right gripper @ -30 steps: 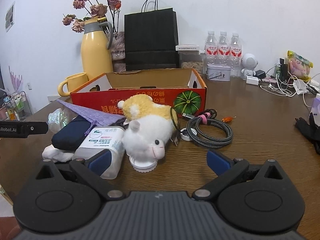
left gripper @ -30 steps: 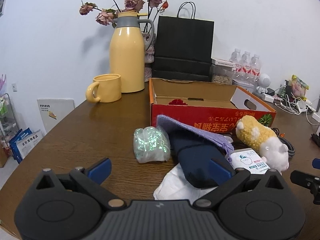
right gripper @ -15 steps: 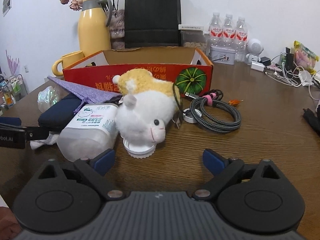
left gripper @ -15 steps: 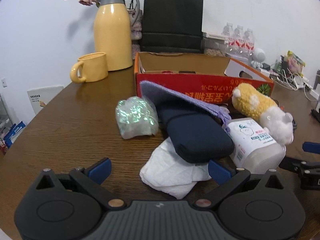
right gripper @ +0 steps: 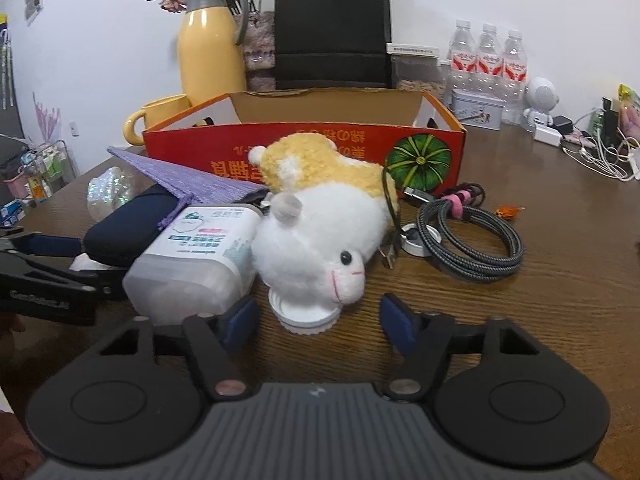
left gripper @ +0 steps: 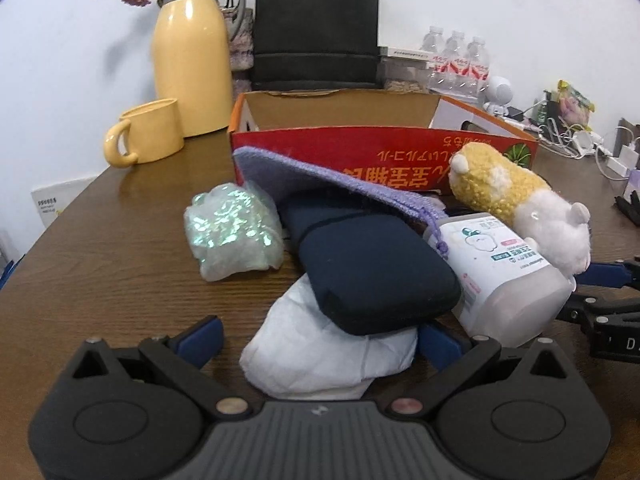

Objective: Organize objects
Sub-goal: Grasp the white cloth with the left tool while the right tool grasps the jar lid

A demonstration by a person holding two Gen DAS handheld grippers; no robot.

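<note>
Beside the red cardboard box (right gripper: pixel 304 148), the right gripper (right gripper: pixel 320 320), jaws just narrowing but gripping nothing, frames a white plastic cap (right gripper: pixel 302 316); the left gripper (left gripper: pixel 316 338) gapes around crumpled white tissue (left gripper: pixel 320 352).

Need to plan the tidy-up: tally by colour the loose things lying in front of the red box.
White: 4, crumpled white tissue, white plastic bottle, white round lid, small white puck
Navy: 1, navy zip case
Purple: 1, purple knitted pouch
Iridescent green: 1, shiny wrapped bundle
Yellow-and-white: 1, plush hamster
Grey: 1, coiled braided cable
Total: 9
</note>
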